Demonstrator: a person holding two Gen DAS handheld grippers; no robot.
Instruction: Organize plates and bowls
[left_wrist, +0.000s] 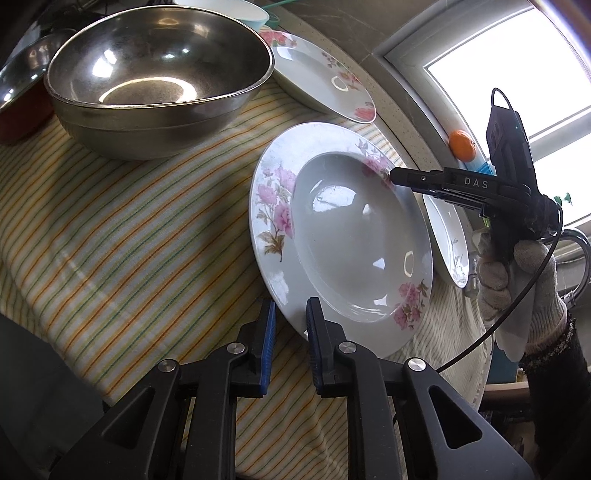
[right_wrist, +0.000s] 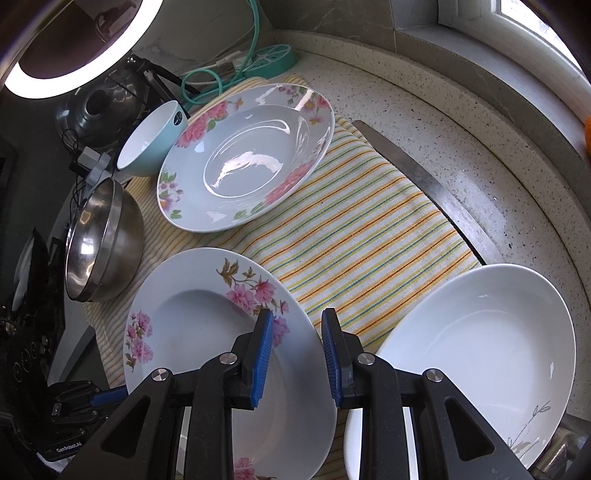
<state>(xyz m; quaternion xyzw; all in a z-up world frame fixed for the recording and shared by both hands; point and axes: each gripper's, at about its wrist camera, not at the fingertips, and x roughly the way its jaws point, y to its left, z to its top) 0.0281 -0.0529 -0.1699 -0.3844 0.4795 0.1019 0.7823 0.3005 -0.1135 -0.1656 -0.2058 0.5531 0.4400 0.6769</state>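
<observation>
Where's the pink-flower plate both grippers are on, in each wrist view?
Left wrist: pink-flower plate centre-right, near rim between the left gripper fingers.
Right wrist: same plate lower left, rim between the right gripper fingers.
Shared landmark: steel bowl on the striped cloth.

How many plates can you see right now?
3: pink-flowered plate nearest, red-flowered plate farther back on the striped cloth, white plate at the right. More may be hidden.

The left gripper (left_wrist: 290, 325) at the bottom pinches the rim of the pink-flower plate (left_wrist: 343, 236); the right gripper (left_wrist: 397, 177) bites its far rim; a big metal bowl (left_wrist: 159, 81) sits upper left on the striped cloth (left_wrist: 129, 240).
</observation>
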